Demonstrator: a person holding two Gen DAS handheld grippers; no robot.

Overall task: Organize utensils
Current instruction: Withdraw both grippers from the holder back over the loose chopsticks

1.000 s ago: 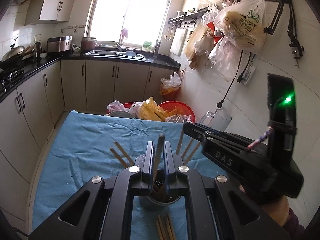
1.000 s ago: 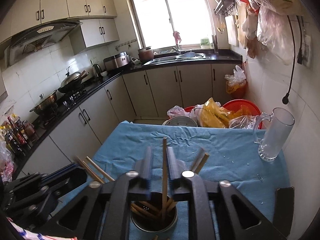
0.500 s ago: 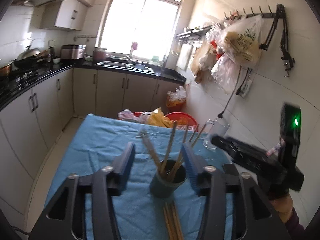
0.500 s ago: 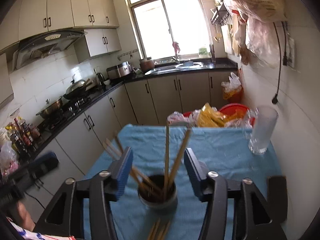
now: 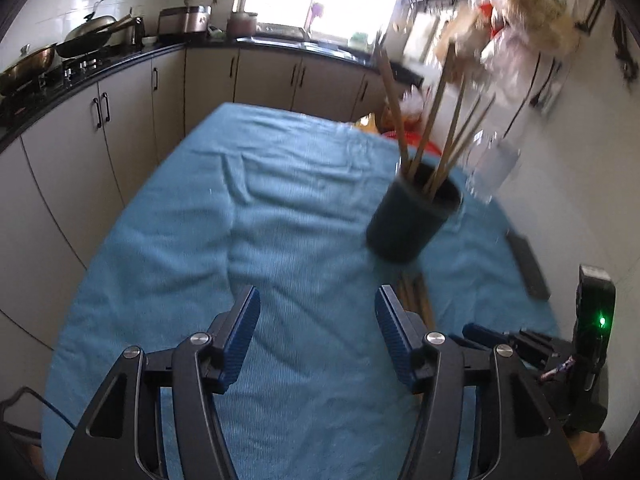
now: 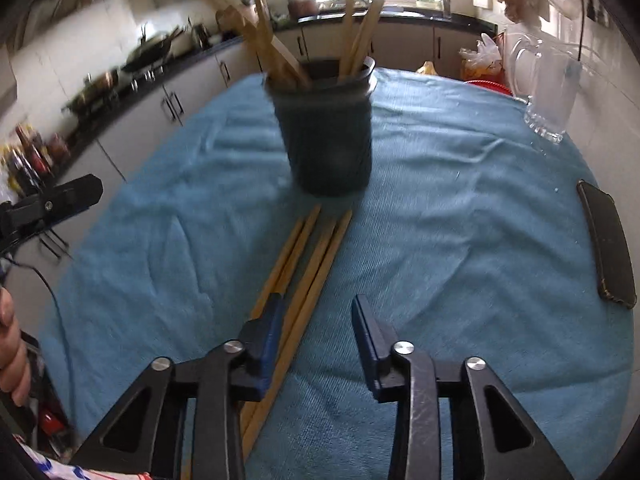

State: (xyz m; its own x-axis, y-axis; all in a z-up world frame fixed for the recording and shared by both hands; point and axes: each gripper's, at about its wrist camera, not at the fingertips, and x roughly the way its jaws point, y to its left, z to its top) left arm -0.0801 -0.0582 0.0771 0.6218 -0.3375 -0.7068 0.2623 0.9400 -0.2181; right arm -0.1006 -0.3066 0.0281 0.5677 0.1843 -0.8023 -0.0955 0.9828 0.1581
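A dark round holder (image 5: 412, 216) stands on the blue cloth and holds several wooden chopsticks (image 5: 436, 116); it also shows in the right wrist view (image 6: 326, 132). Several loose chopsticks (image 6: 306, 280) lie on the cloth in front of the holder. My left gripper (image 5: 316, 332) is open and empty, low over the cloth, left of and behind the holder. My right gripper (image 6: 316, 332) is open and empty, low over the near ends of the loose chopsticks; its left finger (image 6: 268, 332) rests beside them.
A glass pitcher (image 6: 548, 84) stands at the far right of the blue cloth (image 6: 460, 208). A black phone (image 6: 608, 244) lies at the right edge. Kitchen cabinets (image 5: 100, 128) run along the left. Bags hang on the right wall (image 5: 520, 32).
Both grippers opened, released their chopsticks into the holder and pulled back and down toward the cloth. The holder now sits farther ahead in both views.
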